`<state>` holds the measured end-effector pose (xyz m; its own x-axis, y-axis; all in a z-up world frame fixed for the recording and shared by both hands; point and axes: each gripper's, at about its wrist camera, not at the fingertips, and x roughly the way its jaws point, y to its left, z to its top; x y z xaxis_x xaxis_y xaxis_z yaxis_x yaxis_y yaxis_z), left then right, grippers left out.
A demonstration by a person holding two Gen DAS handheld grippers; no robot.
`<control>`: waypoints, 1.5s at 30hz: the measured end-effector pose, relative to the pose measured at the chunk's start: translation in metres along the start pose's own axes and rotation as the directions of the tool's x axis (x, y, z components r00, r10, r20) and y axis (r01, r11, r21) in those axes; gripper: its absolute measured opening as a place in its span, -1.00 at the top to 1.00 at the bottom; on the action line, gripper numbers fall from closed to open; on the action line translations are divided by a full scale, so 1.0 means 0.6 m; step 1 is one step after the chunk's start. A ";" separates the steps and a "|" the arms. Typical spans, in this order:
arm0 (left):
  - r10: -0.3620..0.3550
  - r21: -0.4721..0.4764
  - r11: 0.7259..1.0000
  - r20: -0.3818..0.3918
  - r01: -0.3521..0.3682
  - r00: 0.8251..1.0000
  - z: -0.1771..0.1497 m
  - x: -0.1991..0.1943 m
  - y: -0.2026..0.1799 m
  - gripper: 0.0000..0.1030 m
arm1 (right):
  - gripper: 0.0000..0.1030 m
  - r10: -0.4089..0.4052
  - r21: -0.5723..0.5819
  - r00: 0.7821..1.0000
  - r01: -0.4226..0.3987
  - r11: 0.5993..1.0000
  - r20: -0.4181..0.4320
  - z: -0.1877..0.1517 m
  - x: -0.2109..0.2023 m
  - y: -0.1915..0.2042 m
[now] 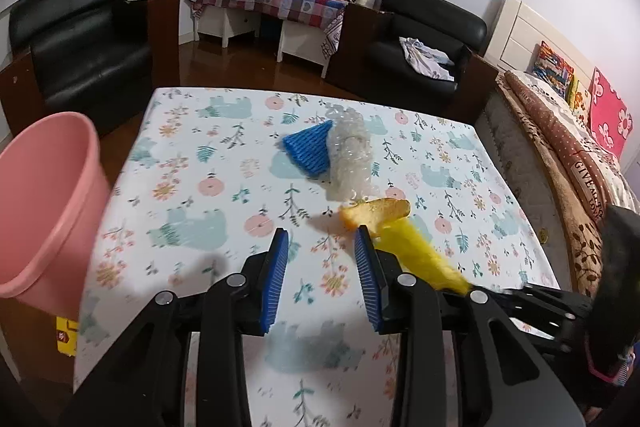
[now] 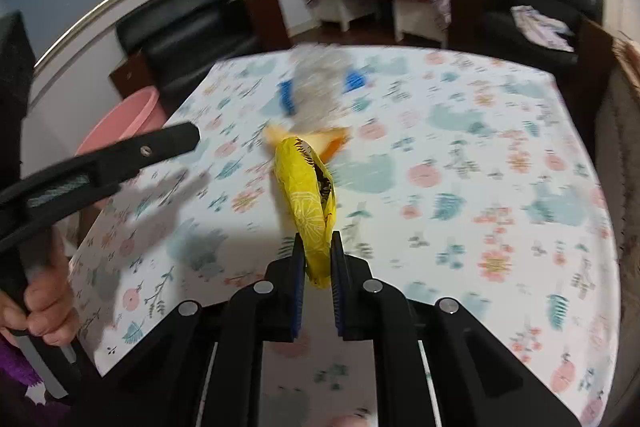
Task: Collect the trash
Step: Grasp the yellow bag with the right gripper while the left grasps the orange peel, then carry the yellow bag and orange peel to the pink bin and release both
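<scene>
- The table (image 1: 208, 211), covered in a floral cloth printed with pale blue bears, is the landmark for everything here.
- The right gripper (image 2: 318, 259) is clamped on a crumpled yellow wrapper (image 2: 310, 195), its blue-lined jaws pressed against the wrapper's near end; the rest of the wrapper rises out of the jaws above the middle of the table.
- In the left wrist view the same wrapper (image 1: 416, 251) shows as a yellow blur over the table's near right part.
- The left gripper (image 1: 322, 247) stands with its jaws apart and nothing between them, above the table's near middle; a hand (image 2: 44, 307) grips its handle off the table's near left corner.
- A piece of orange peel (image 1: 374, 213) lies on the table just beyond the wrapper's tip, near the middle.
- Farther in, a blue foam net (image 1: 308, 151) lies on the table, touching a wad of clear bubble wrap (image 1: 350, 155) on its right.
- A pink bin (image 1: 48, 203) stands off the table's left edge, close beside it, mouth upward.
- Black armchairs (image 1: 424, 39) stand beyond the table's far edge, and a bed (image 1: 560, 131) runs along its right side.
</scene>
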<state>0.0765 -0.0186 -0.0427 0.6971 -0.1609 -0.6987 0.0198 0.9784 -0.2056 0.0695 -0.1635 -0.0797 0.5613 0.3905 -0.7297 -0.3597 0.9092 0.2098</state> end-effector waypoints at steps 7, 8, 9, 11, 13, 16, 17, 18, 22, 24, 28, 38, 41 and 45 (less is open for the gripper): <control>-0.006 0.002 1.000 -0.049 0.006 0.999 0.009 0.057 -0.017 0.33 | 0.78 -0.066 0.141 0.991 0.050 0.989 0.113 -0.001 -0.029 -0.056; -0.005 0.001 1.000 -0.054 0.005 0.999 0.011 0.063 -0.018 0.33 | 0.78 -0.068 0.147 0.991 0.051 0.988 0.119 -0.001 -0.030 -0.058; -0.005 0.001 1.000 -0.060 0.005 0.998 0.013 0.071 -0.021 0.33 | 0.78 -0.068 0.148 0.991 0.051 0.988 0.117 0.000 -0.029 -0.059; 0.000 0.008 1.000 -0.061 0.001 0.998 0.014 0.081 -0.026 0.33 | 0.78 -0.066 0.145 0.991 0.050 0.988 0.113 -0.001 -0.029 -0.058; 0.008 0.015 1.000 -0.065 -0.007 0.998 0.014 0.091 -0.030 0.33 | 0.78 -0.064 0.146 0.992 0.047 0.988 0.112 -0.001 -0.028 -0.059; 0.025 0.016 1.000 -0.068 -0.024 0.997 0.014 0.103 -0.032 0.33 | 0.78 -0.062 0.159 0.991 0.043 0.986 0.119 -0.001 -0.027 -0.062; 0.032 0.015 0.999 -0.065 -0.031 0.997 0.014 0.104 -0.032 0.33 | 0.78 -0.061 0.161 0.991 0.041 0.986 0.121 -0.001 -0.028 -0.063; 0.038 0.014 0.999 -0.061 -0.038 0.997 0.015 0.105 -0.031 0.34 | 0.78 -0.059 0.162 0.991 0.039 0.986 0.122 -0.002 -0.029 -0.063; 0.061 0.025 0.998 -0.050 -0.060 0.997 0.014 0.108 -0.034 0.62 | 0.78 -0.059 0.158 0.990 0.038 0.987 0.126 -0.003 -0.030 -0.062; 0.065 0.022 0.998 -0.052 -0.064 0.997 0.013 0.109 -0.034 0.74 | 0.78 -0.060 0.159 0.990 0.039 0.986 0.131 -0.004 -0.032 -0.062; 0.048 -0.014 0.999 -0.046 -0.049 0.998 0.016 0.106 -0.027 0.89 | 0.78 -0.063 0.168 0.989 0.041 0.985 0.133 -0.006 -0.034 -0.065; 0.083 -0.087 0.993 0.007 -0.082 0.996 0.012 0.040 -0.002 0.92 | 0.78 -0.045 0.133 0.992 0.029 0.991 0.121 -0.007 -0.032 -0.056; 0.095 -0.085 0.992 -0.001 -0.095 0.995 -0.005 0.024 -0.001 0.92 | 0.78 -0.040 0.123 0.993 0.026 0.992 0.115 -0.006 -0.029 -0.053; 0.109 -0.067 0.992 0.006 -0.108 0.994 -0.019 0.004 -0.002 0.92 | 0.78 -0.045 0.123 0.993 0.031 0.992 0.107 -0.007 -0.028 -0.053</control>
<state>0.0704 -0.0214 -0.0520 0.6992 -0.0525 -0.7130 -0.1040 0.9792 -0.1742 0.0686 -0.1993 -0.0768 0.6531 0.3627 -0.6648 -0.2476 0.9319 0.2652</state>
